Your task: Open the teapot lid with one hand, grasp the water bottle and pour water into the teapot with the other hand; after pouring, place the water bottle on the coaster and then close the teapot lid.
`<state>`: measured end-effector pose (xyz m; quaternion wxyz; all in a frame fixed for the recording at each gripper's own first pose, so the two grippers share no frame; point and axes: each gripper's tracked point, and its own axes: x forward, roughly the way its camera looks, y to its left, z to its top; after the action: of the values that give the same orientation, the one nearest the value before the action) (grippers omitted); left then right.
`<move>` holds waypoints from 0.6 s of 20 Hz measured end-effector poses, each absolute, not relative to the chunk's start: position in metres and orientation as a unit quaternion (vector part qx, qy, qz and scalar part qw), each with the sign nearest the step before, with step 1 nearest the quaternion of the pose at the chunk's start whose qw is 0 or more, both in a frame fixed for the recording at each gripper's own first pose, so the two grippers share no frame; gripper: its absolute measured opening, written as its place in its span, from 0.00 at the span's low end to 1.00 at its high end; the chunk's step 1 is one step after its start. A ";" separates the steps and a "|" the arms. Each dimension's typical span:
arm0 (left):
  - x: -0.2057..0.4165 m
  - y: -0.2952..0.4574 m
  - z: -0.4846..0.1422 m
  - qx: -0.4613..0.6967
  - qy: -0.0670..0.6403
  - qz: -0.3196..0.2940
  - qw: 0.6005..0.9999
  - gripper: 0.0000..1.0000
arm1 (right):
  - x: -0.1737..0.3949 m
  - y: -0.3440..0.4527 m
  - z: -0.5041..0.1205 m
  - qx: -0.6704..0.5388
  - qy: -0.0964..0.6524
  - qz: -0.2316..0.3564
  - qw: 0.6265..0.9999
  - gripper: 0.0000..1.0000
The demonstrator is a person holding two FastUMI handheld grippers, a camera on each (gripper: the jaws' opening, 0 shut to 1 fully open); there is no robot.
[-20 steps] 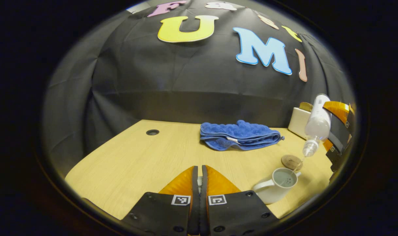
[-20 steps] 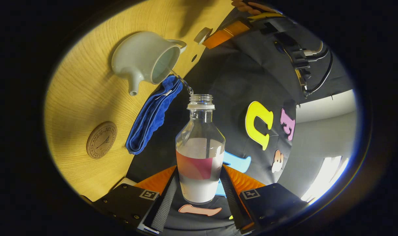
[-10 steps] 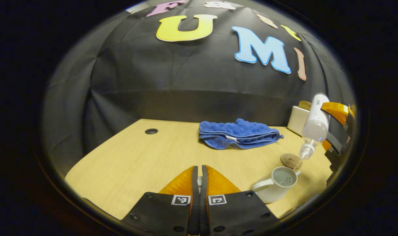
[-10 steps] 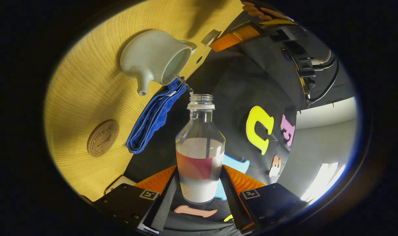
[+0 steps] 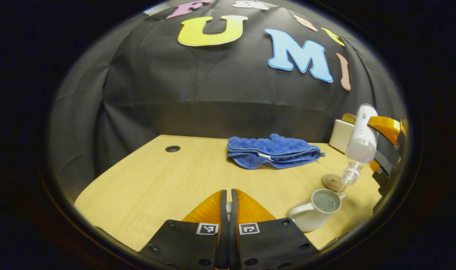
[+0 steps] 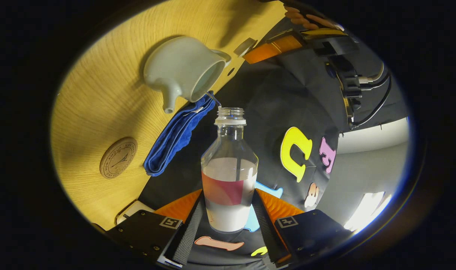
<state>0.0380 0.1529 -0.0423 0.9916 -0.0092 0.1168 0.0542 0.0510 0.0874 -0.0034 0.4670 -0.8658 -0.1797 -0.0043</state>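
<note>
Right claw (image 6: 228, 221) is clamped on the water bottle (image 6: 229, 176), tipped so a thin stream runs into the open teapot (image 6: 182, 71) on the table (image 5: 156, 183). Left claw (image 5: 228, 210) is pinched closed, seemingly on the lid (image 6: 245, 46), hard to make out. So I'd say pouring's underway; coaster (image 6: 118, 157) drop-off and lid closing are left. Can't tell the teapot's fill level.

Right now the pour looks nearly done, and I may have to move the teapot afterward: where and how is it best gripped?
Grip the teapot by its straight side handle, which juts out level from the body toward the left gripper. Come in from that side, fingers above and below the handle. The round body looks too wide, and the mouth is open with water inside.
</note>
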 end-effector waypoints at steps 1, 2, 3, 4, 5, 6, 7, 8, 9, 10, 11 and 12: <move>0.038 0.152 -0.043 -0.009 0.118 0.054 0.992 0.05 | 0.051 0.088 -0.003 -0.866 -0.180 -0.004 0.466 0.76; 0.038 0.152 -0.043 -0.009 0.118 0.053 0.992 0.06 | 0.050 0.088 -0.003 -0.867 -0.181 -0.005 0.464 0.76; 0.039 0.152 -0.044 -0.008 0.119 0.053 0.991 0.06 | 0.050 0.088 -0.003 -0.867 -0.181 -0.005 0.463 0.76; 0.039 0.152 -0.044 -0.008 0.120 0.053 0.991 0.06 | 0.050 0.089 -0.003 -0.868 -0.182 -0.005 0.462 0.76; 0.040 0.152 -0.045 -0.008 0.120 0.053 0.991 0.05 | 0.050 0.089 -0.003 -0.868 -0.182 -0.005 0.462 0.76; 0.040 0.152 -0.045 -0.008 0.121 0.053 0.991 0.06 | 0.050 0.088 -0.004 -0.868 -0.181 -0.003 0.462 0.77; 0.039 0.152 -0.045 -0.007 0.121 0.054 0.991 0.06 | 0.050 0.087 -0.005 -0.867 -0.179 -0.002 0.464 0.76; 0.039 0.152 -0.046 -0.007 0.122 0.054 0.991 0.05 | 0.050 0.087 -0.007 -0.867 -0.177 -0.001 0.465 0.76; 0.039 0.152 -0.046 -0.007 0.122 0.054 0.991 0.05 | 0.050 0.086 -0.007 -0.867 -0.175 -0.001 0.467 0.76; 0.040 0.152 -0.045 -0.007 0.121 0.054 0.991 0.06 | 0.051 0.085 -0.008 -0.863 -0.169 0.002 0.476 0.76; 0.039 0.153 -0.046 -0.007 0.121 0.055 0.991 0.06 | 0.053 0.083 -0.010 -0.856 -0.161 0.008 0.492 0.76; 0.039 0.153 -0.045 -0.007 0.120 0.055 0.991 0.06 | 0.053 0.081 -0.011 -0.846 -0.151 0.015 0.511 0.77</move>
<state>0.0393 0.1532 -0.0451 0.9912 -0.0071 0.1202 0.0553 0.0535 0.0812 -0.0108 0.5114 -0.8457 -0.1514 0.0151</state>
